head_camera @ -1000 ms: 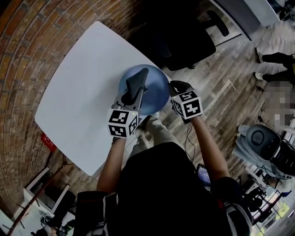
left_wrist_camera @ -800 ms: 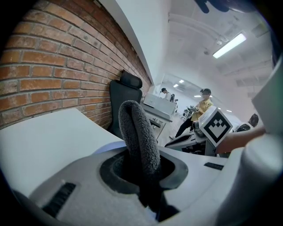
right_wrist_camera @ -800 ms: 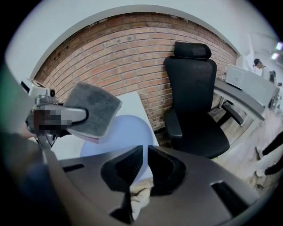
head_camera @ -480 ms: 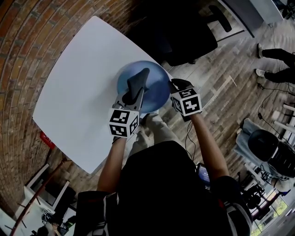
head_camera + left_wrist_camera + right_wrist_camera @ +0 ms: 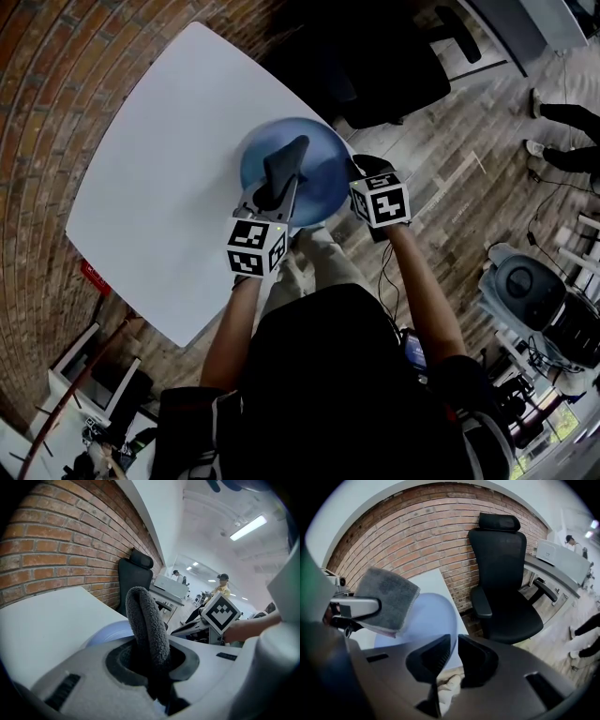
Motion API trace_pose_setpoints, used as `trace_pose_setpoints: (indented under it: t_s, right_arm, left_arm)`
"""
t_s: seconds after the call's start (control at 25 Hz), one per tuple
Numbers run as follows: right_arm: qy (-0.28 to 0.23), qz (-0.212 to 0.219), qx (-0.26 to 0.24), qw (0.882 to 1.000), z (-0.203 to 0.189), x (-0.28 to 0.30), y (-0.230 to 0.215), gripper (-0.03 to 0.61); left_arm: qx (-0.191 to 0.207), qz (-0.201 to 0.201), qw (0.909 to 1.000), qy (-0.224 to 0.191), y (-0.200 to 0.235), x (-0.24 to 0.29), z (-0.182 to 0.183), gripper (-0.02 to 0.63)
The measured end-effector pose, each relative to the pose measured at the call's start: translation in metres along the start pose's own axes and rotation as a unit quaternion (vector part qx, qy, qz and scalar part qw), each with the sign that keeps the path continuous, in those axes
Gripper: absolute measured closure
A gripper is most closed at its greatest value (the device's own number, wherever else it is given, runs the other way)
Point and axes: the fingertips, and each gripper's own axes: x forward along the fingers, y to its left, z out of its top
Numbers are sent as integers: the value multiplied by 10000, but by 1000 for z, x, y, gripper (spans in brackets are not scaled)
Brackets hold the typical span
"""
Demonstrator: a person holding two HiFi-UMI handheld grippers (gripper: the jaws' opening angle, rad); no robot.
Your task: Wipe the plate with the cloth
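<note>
Little has shifted: left claw (image 5: 269,195) stays clenched on the cloth (image 5: 286,157) over the plate (image 5: 324,180), right claw (image 5: 453,654) pinching its rim.

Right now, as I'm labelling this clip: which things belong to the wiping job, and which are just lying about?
In the job: blue plate, held at its rim by the right gripper; grey cloth, clamped in the left gripper.
Just about: white table; black office chair; brick wall.

The cloth (image 5: 147,630) is fuzzy pile, the plate (image 5: 328,178) smooth and matt, the table (image 5: 159,187) smooth, the wall (image 5: 422,541) rough brick.
</note>
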Motion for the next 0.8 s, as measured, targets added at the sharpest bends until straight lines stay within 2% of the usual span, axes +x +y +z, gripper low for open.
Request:
trace_pose_setpoints:
  t_s: [0.8]
  right_arm:
    - [248, -61, 36, 9997, -9, 15, 0, 545]
  left_arm:
    - [-235, 63, 9997, 59, 7, 0, -11, 551]
